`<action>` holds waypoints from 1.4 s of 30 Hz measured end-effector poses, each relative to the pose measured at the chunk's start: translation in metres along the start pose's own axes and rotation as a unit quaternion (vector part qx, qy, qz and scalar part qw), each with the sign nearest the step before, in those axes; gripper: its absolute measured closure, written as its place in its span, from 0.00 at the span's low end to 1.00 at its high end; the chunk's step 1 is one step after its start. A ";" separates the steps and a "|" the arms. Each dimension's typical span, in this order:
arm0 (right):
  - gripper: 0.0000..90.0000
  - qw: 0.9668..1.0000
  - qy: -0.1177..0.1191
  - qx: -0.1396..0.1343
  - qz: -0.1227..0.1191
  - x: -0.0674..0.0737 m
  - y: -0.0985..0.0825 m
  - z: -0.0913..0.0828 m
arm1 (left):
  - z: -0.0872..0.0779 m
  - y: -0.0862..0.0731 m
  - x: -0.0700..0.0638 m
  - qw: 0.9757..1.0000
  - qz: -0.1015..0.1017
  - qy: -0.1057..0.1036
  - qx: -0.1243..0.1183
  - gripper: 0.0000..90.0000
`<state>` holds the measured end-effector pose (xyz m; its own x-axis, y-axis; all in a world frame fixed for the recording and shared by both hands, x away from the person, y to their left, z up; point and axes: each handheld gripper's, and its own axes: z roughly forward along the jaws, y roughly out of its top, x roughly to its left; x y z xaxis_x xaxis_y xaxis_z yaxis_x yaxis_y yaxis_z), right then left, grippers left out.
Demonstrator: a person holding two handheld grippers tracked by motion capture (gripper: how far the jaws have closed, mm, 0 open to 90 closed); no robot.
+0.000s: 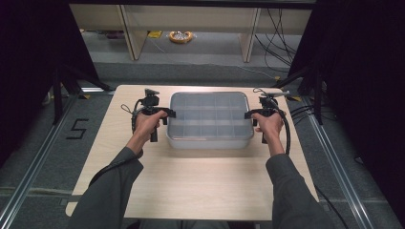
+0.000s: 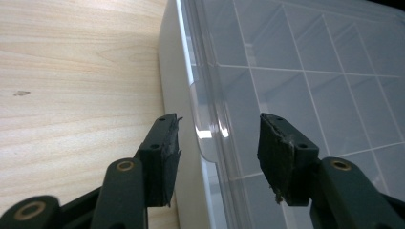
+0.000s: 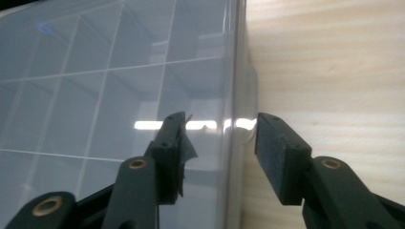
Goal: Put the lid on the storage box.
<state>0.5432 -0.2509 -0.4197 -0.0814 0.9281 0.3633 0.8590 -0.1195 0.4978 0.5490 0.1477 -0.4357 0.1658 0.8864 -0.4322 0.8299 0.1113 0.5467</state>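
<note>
A clear plastic compartment box (image 1: 210, 119) with a see-through lid lies at the middle of the far half of a light wooden table (image 1: 200, 186). My left gripper (image 1: 167, 114) is at the box's left edge. In the left gripper view its jaws (image 2: 218, 143) straddle a small lid tab (image 2: 206, 125), with a gap on each side. My right gripper (image 1: 248, 114) is at the box's right edge. Its jaws (image 3: 219, 143) straddle the lid's rim and tab (image 3: 246, 125) without pressing. The compartments (image 3: 95, 71) look empty through the lid.
Bare wood stretches from the box to the table's near edge, and narrow strips of tabletop (image 2: 71, 71) lie beside the box. Dark tripod legs (image 1: 62, 81) and cables (image 1: 296, 112) stand off the far corners. Shelving (image 1: 191, 19) lies beyond the table.
</note>
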 end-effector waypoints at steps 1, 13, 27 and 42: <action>0.60 1.000 -0.001 -0.006 -0.009 0.002 0.001 0.002 | 0.001 0.000 -0.001 1.000 -0.005 -0.010 0.005 0.54; 0.54 0.999 -0.021 0.013 -0.048 0.015 0.002 0.002 | 0.002 -0.001 0.002 1.000 -0.017 -0.013 -0.006 0.54; 0.51 0.997 -0.041 0.012 -0.063 0.021 0.002 0.005 | 0.002 -0.002 0.003 1.000 -0.007 -0.010 -0.009 0.54; 0.51 0.998 -0.033 0.001 -0.047 0.018 -0.002 0.005 | 0.004 -0.001 -0.002 1.000 0.005 0.002 -0.017 0.54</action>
<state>0.5432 -0.2323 -0.4183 -0.1287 0.9567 0.2612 0.8497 -0.0295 0.5265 0.5501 0.1444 -0.4381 0.1720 0.8894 -0.4235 0.8092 0.1176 0.5757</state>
